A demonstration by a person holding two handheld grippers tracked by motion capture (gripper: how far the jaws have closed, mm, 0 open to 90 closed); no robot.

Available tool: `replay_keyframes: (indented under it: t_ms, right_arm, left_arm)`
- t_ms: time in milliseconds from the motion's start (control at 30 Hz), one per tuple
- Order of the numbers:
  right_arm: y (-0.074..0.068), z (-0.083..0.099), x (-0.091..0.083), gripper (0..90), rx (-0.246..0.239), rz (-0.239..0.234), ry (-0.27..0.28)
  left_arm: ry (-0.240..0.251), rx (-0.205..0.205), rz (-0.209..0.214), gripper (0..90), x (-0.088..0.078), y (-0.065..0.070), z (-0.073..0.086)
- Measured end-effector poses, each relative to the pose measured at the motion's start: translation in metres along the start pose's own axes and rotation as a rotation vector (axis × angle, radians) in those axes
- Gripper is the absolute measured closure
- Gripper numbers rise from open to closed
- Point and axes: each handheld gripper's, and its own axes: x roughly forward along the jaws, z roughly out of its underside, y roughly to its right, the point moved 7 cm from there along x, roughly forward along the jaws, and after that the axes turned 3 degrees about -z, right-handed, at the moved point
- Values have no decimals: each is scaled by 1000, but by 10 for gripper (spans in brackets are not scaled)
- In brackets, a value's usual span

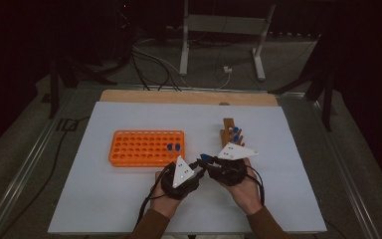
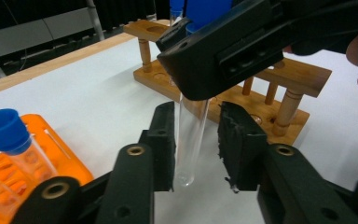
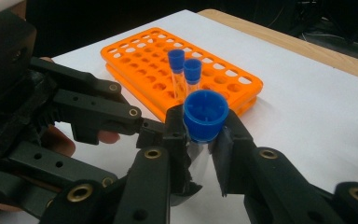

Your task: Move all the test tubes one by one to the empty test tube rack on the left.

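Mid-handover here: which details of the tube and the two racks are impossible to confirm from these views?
- Left gripper view: left pad meets the tube, right pad shows a gap; firm grip unclear.
- Same view: right gripper hides the tube's top.
- High view: wooden rack tube count too small.
- Orange rack: near-left corner hidden behind jaws.

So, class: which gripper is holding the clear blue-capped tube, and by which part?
The right gripper grips the tube just under its blue cap. The left gripper brackets its lower body without a visible squeeze.
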Motion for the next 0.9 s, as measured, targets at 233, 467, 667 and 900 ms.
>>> replay_keyframes:
  t_ms: [233, 467, 667, 900]
  right_arm:
    - [0, 1, 1, 764, 2, -13, -6]
    - [-1, 1, 1, 760, 1, -17, -7]
    - [0, 0, -1, 657, -3, -18, 1]
    - [4, -2, -5, 514, 19, -17, 12]
  left_arm:
    - [10, -2, -5, 752, -1, -1, -1]
    - [17, 3, -3, 780, -1, -1, -1]
    - [15, -10, -13, 782, -1, -4, -1]
    - [16, -41, -30, 783, -6, -15, 0]
